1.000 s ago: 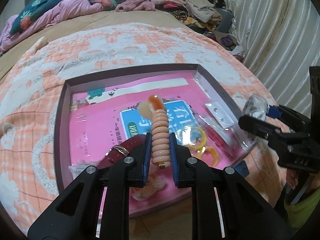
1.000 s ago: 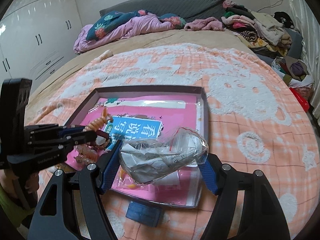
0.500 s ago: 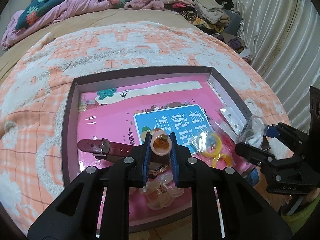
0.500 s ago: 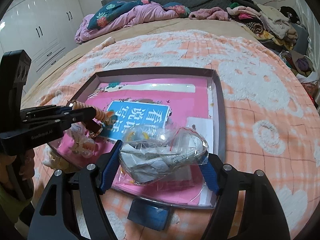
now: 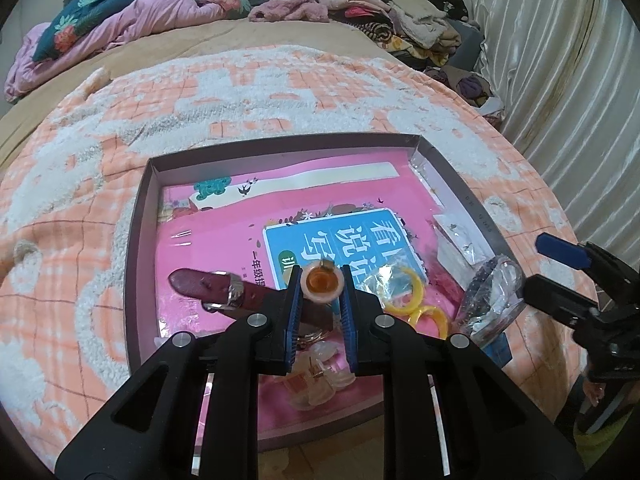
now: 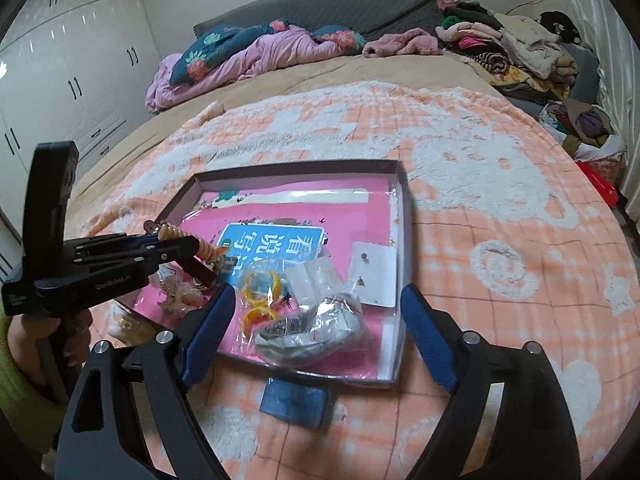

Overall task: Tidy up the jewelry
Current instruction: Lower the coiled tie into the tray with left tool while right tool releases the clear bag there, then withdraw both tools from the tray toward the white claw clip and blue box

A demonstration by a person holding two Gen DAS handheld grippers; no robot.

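My left gripper [image 5: 320, 292] is shut on a peach spiral coil bracelet [image 5: 322, 282], held end-on above the shallow tray [image 5: 136, 240]; from the right wrist view the coil [image 6: 200, 242] sticks out past the left fingers. My right gripper [image 6: 316, 320] is open and empty. A clear plastic bag [image 6: 316, 326] with dark jewelry lies in the tray's near right corner between the spread fingers; it also shows in the left wrist view [image 5: 490, 300]. Yellow rings in a bag [image 5: 404, 292], a dark red strap [image 5: 216, 286] and pale clips [image 5: 320, 380] lie in the tray.
The tray sits on an orange and white blanket [image 6: 500, 184] on a bed and holds a pink book [image 5: 224, 236]. A small blue packet [image 6: 294, 400] lies on the blanket before the tray. Clothes pile [image 6: 516, 52] at the far right, wardrobe [image 6: 60, 80] at left.
My right gripper opened and let the plastic bag drop into the tray's near right corner. My left gripper tilted so the coil now points straight ahead.
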